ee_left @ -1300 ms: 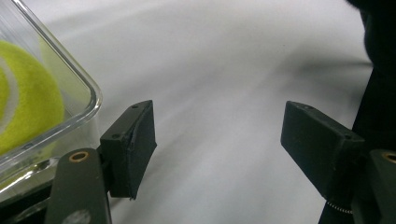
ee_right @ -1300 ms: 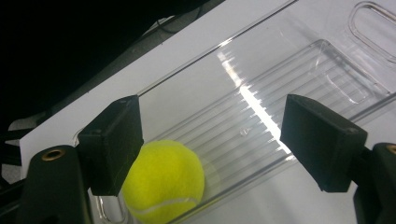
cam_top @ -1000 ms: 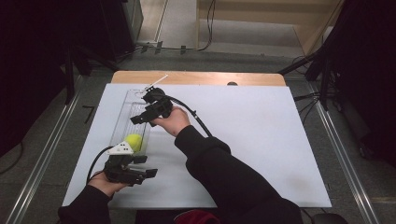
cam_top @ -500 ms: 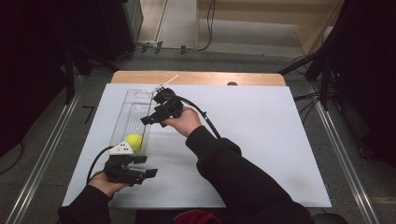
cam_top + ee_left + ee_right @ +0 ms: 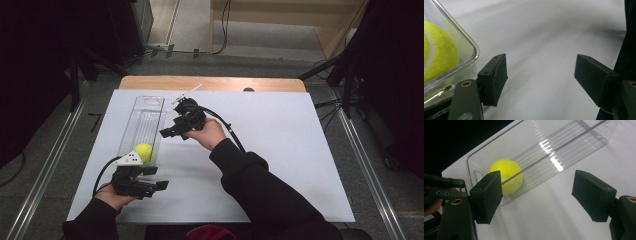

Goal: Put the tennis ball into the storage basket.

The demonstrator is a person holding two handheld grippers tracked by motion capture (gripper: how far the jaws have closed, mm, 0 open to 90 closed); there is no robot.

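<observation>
White tabletop (image 5: pixel 300 150), right tool (image 5: pixel 544 195) just closing, jaws apart, empty

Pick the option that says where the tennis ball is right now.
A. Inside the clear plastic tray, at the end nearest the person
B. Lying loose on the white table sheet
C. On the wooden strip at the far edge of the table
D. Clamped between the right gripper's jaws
A: the tennis ball sits inside the clear plastic tray, at its near end beside the left gripper.
</observation>
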